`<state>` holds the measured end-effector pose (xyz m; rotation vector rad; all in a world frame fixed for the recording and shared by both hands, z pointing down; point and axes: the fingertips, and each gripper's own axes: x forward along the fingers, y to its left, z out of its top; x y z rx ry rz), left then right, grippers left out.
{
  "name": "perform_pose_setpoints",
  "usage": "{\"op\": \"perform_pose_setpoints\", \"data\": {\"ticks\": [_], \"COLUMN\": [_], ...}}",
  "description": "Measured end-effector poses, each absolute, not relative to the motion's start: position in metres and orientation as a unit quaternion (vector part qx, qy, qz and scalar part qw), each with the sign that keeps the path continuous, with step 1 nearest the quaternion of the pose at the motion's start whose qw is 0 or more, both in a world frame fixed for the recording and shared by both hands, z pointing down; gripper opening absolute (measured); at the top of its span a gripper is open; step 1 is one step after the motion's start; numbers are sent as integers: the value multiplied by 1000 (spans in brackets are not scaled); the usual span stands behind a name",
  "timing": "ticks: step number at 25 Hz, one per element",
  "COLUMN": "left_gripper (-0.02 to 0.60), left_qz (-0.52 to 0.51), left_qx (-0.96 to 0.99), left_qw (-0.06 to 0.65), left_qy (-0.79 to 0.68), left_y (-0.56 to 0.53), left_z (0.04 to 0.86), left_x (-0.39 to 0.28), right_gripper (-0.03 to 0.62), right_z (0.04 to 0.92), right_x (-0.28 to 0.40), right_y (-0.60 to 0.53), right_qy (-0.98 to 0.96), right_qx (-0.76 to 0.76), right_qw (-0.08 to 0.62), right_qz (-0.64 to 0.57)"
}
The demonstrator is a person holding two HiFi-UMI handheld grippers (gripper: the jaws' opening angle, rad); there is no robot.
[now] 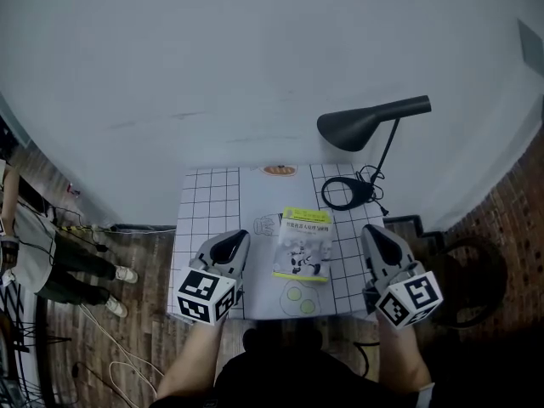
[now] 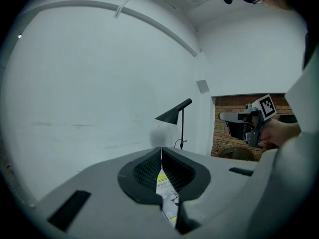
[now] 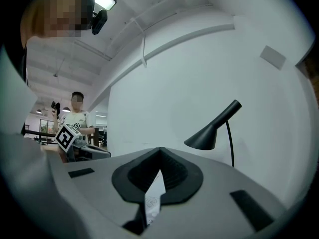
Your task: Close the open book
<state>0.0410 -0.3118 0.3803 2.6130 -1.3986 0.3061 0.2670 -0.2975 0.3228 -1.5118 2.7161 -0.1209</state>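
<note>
The book lies flat in the middle of the gridded table mat, cover up, white with a yellow-green band and a cartoon drawing; it looks closed. My left gripper hovers to the left of it and my right gripper to the right, neither touching it. In the left gripper view the jaws meet at the tip with nothing between them, and a strip of the book shows through the gap below. The right gripper is also shut and empty.
A black desk lamp stands at the table's back right with a coiled cable by its base. Two green circles are printed on the mat near the front edge. A person stands on the floor at the far left.
</note>
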Motion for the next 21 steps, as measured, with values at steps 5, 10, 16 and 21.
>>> {"op": "perform_pose_setpoints", "data": {"ticks": [5,10,16,21], "left_gripper": [9,9,9,9], "left_qz": [106,104,102,101], "left_qx": [873,866,865,867], "left_qw": [84,85,83,85], "left_qy": [-469,-481,-484,-481], "left_y": [-315,-319,-318,-317], "left_z": [383,384,381,383], "left_x": [39,27,26,29], "right_gripper": [3,3,3,3], "right_z": [327,331,330,329], "right_x": [267,265,262,258], "right_y": [-301,-303,-304,-305], "right_qy": [871,872,875,877], "right_qx": [-488,-486,-482,-477], "right_qw": [14,13,15,13], "right_qz": [-46,-50,-52,-52]}}
